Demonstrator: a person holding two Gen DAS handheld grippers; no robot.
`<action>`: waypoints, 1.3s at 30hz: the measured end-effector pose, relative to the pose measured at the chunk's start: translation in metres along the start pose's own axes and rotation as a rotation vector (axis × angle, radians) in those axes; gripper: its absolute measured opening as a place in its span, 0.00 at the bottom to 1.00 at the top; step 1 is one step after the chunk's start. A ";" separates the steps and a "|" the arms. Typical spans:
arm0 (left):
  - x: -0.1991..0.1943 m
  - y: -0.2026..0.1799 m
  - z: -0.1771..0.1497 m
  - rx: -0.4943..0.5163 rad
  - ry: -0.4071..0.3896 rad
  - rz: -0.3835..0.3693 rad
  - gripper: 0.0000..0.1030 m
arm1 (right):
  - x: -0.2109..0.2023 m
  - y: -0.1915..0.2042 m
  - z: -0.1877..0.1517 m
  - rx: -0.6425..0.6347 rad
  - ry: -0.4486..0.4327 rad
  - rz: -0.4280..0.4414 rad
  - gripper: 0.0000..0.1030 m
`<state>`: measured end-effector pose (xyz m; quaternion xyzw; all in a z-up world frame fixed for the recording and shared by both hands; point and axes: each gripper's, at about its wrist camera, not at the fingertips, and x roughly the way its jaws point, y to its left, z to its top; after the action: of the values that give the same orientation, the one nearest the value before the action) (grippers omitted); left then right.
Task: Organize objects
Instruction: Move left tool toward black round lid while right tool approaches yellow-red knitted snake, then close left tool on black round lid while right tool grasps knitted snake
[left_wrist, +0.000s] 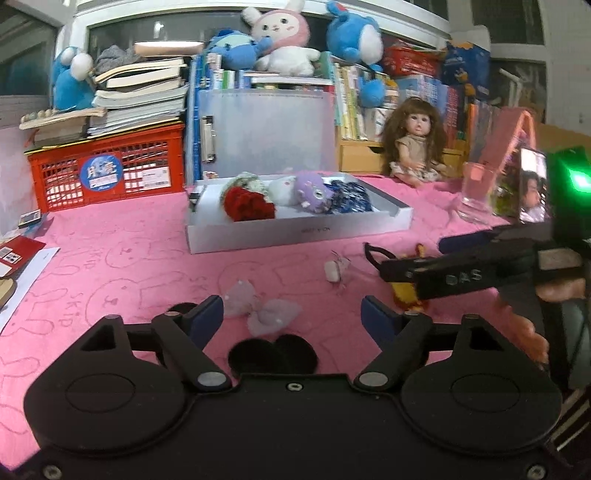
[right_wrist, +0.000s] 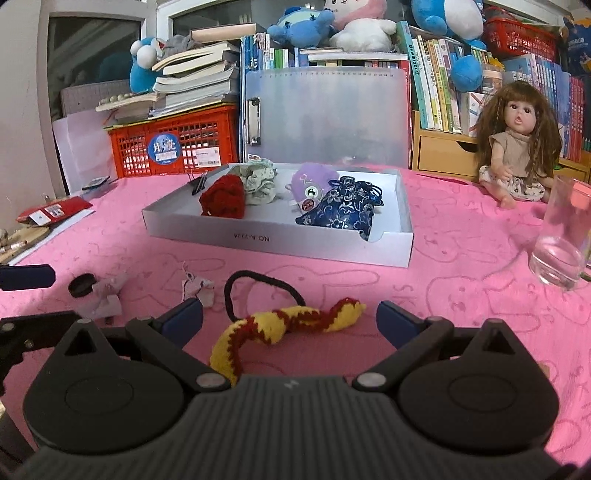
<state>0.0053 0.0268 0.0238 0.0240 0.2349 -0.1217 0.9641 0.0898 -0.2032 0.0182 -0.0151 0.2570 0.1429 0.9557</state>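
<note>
1. Left gripper (left_wrist: 291, 314) sits low over the pink desk (left_wrist: 110, 236). A pale gauzy bow (left_wrist: 260, 308) lies right between its fingers (left_wrist: 210, 314), closer to the left one. Can't tell if that pad touches it. A pair of black round pads (left_wrist: 273, 354) sits just behind the bow, nearer the gripper body.
2. Its fingers are apart, nothing clamped.
3. Right gripper (right_wrist: 290, 319) hangs over the yellow-and-red knitted snake (right_wrist: 280, 326), which lies across the gap between its fingers (right_wrist: 184, 321), its tail running back under the gripper body. A black hair tie (right_wrist: 255, 291) loops just past it.
4. Those fingers are wide apart too, not pressing on the snake.
5. Beyond both sets of fingers is the white tray (right_wrist: 280, 242), holding a red knitted piece (right_wrist: 225, 199), a purple plush (right_wrist: 314, 182) and a blue floral pouch (right_wrist: 340, 210).
6. Both grippers tilt down towards the desk, and the right one shows from the side at the right of the left view.
</note>
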 end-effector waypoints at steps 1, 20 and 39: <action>-0.001 -0.002 -0.001 0.008 0.004 -0.006 0.70 | 0.001 0.001 -0.001 0.000 0.001 -0.003 1.00; 0.000 -0.016 -0.018 0.032 0.020 0.002 0.51 | 0.000 0.008 -0.005 -0.036 -0.016 -0.017 0.96; 0.004 -0.020 -0.022 0.037 0.025 -0.014 0.29 | 0.001 0.000 -0.009 0.023 -0.022 -0.002 0.39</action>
<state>-0.0061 0.0085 0.0030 0.0417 0.2447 -0.1326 0.9596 0.0863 -0.2039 0.0098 -0.0027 0.2479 0.1391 0.9587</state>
